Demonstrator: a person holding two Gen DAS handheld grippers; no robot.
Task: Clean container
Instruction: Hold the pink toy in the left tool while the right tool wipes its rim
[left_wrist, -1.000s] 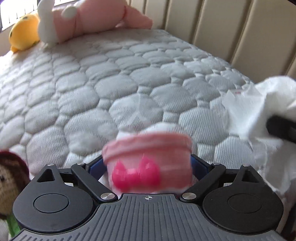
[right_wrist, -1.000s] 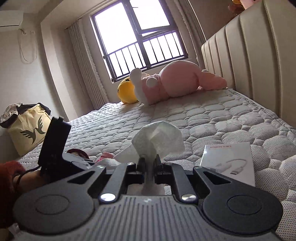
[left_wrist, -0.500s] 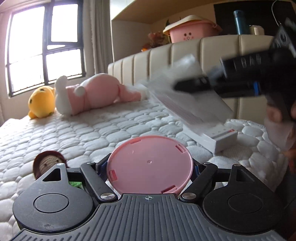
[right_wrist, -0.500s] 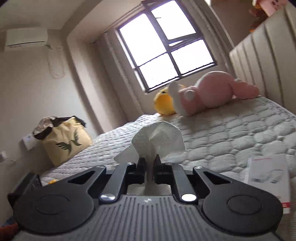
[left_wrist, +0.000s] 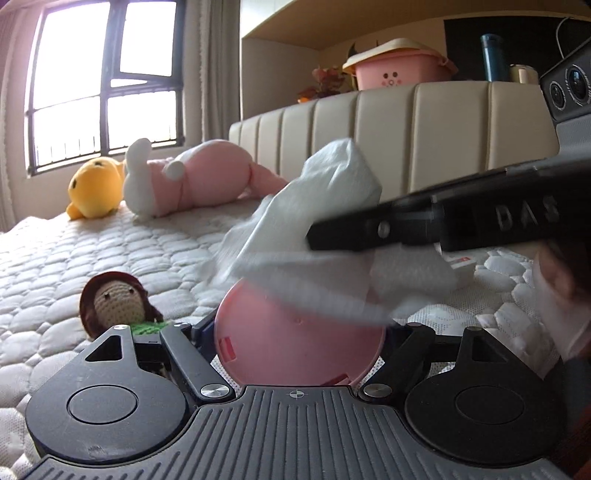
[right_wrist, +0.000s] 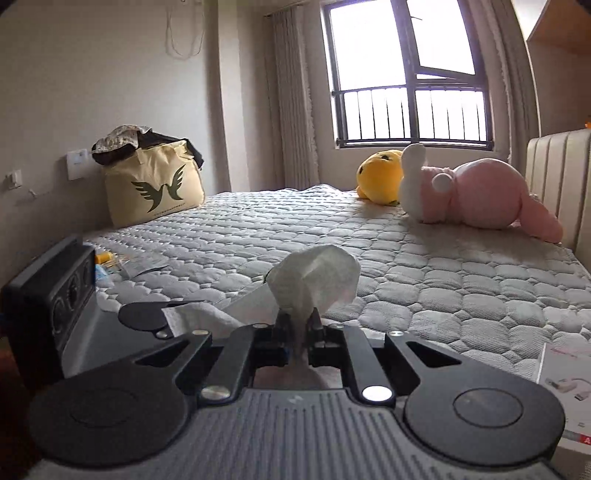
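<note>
Since half a second ago the white tissue (left_wrist: 317, 236) has been brought down onto the pink container (left_wrist: 299, 343); its upper edge is now covered by the tissue, where before the whole round face was bare. The right gripper (right_wrist: 298, 328) has been swung from the left gripper's upper right to directly over the container, and in its own view the tote bag (right_wrist: 155, 184) has shifted from far left toward the middle.

Raised letters "DAS" can be read on the right gripper's dark finger (left_wrist: 443, 221) in the left wrist view. A dark green bird emblem is printed on the tote bag, with a line of text under it too small to read. The print on the white box (right_wrist: 565, 384) at the right edge cannot be made out.

The container is seen end-on as a smooth, pale pink disc with darker pink tabs near its rim. It is clamped between the fingers of the left gripper (left_wrist: 299, 332), whose jaws are spread to the disc's width, above the quilted mattress (left_wrist: 110, 258). The tissue is pinched in the nearly closed jaws of the right gripper. A crocheted doll (left_wrist: 114, 299) lies just beside the container, on its left.
</note>
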